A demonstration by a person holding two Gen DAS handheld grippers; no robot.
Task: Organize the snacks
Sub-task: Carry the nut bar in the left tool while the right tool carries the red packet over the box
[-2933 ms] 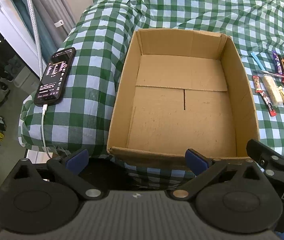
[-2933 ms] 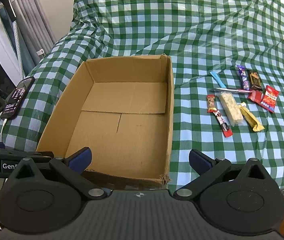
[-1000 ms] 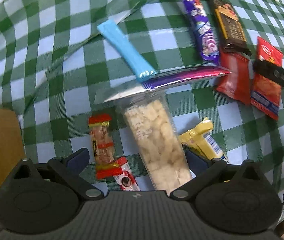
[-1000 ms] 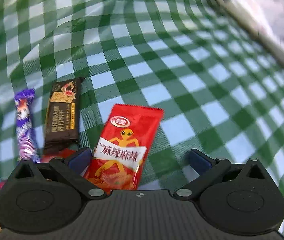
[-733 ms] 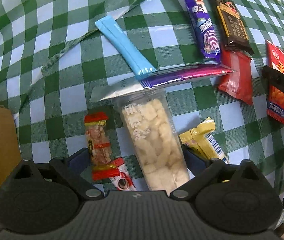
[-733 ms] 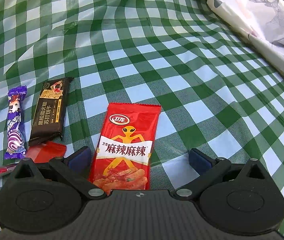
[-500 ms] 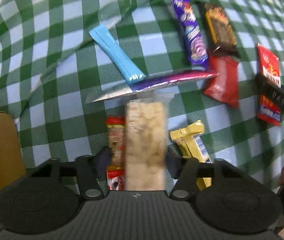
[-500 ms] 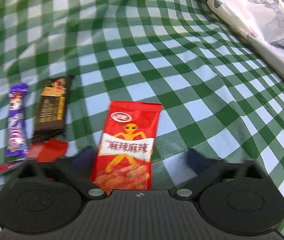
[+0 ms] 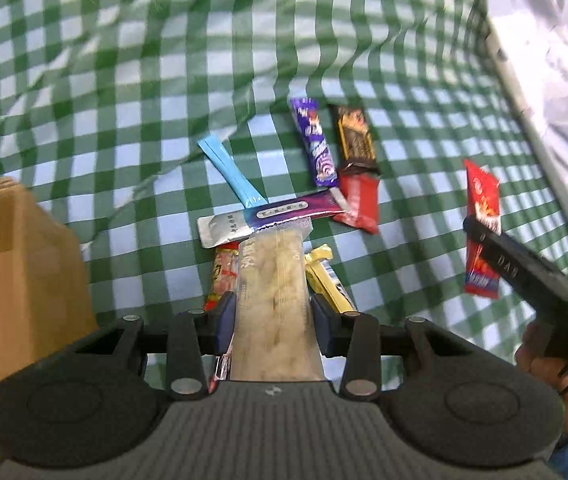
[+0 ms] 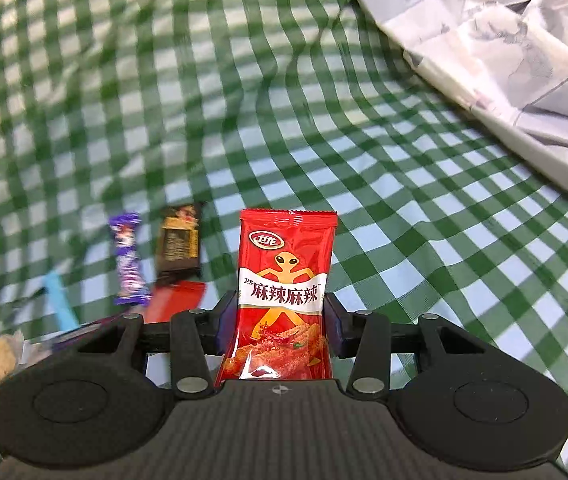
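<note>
Clear, lumpy rice-cracker pack [image 9: 274, 292] pinched by left gripper [image 9: 272, 316].

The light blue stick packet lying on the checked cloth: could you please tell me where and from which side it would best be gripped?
Grip the blue stick packet across its narrow width near the middle, coming from above. It lies flat and runs diagonally, so turn the fingers square to its length. Its near end touches or slips under the purple-and-silver sachet, so I would stay toward the free far half.

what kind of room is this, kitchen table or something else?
Probably a bedroom: the snacks lie on a soft, rumpled green checked cover, apparently a bed, with grey printed bedding bunched alongside. A cardboard box sits on it. Nothing kitchen-like shows.
</note>
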